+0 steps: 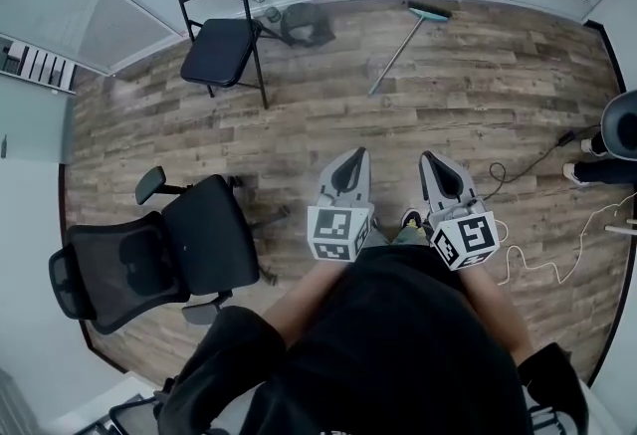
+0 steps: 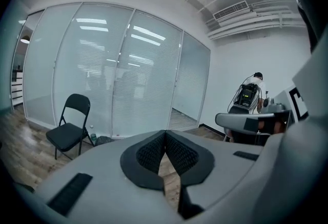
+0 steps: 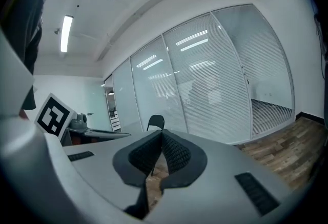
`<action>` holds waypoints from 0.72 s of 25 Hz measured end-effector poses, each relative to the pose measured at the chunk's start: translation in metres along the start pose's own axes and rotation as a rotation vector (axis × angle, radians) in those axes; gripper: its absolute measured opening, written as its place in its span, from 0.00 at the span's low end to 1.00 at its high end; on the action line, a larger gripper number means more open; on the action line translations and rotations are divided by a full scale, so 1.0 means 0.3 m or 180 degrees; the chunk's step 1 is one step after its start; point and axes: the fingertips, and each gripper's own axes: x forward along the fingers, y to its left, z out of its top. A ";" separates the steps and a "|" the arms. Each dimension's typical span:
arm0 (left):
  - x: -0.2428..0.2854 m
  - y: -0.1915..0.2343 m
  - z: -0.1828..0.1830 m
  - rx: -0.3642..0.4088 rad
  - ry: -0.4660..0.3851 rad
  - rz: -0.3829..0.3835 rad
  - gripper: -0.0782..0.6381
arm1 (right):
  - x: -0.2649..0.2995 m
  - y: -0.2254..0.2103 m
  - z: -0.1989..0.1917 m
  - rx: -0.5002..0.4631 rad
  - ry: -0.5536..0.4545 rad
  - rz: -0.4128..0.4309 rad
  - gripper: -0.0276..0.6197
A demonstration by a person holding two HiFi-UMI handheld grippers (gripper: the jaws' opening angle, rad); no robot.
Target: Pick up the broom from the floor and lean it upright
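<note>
A broom (image 1: 404, 43) with a teal head and a long grey handle lies on the wood floor near the far glass wall, in the head view. My left gripper (image 1: 351, 164) and right gripper (image 1: 434, 168) are held side by side close to my body, well short of the broom. Both point roughly level toward the glass wall. The left gripper (image 2: 165, 135) has its black pads pressed together with nothing between them. The right gripper (image 3: 161, 134) is shut and empty too. Neither gripper view shows the broom.
A black folding chair (image 1: 221, 29) stands at the far left by the glass wall, a dark bag (image 1: 304, 23) beside it. A black office chair (image 1: 149, 259) sits close on my left. Cables (image 1: 542, 254) trail over the floor at right, near another person's feet (image 1: 597, 169).
</note>
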 end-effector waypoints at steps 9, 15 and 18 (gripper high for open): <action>-0.082 0.063 -0.035 0.0290 -0.0080 -0.0428 0.14 | 0.044 0.120 -0.076 0.0078 0.0128 -0.0027 0.07; -0.111 0.125 -0.063 0.0262 0.0076 -0.0452 0.14 | 0.046 0.139 -0.087 0.0192 0.0106 -0.0136 0.07; -0.107 0.144 -0.051 0.0318 0.0028 -0.0414 0.14 | 0.052 0.126 -0.087 0.0172 0.0139 -0.0208 0.07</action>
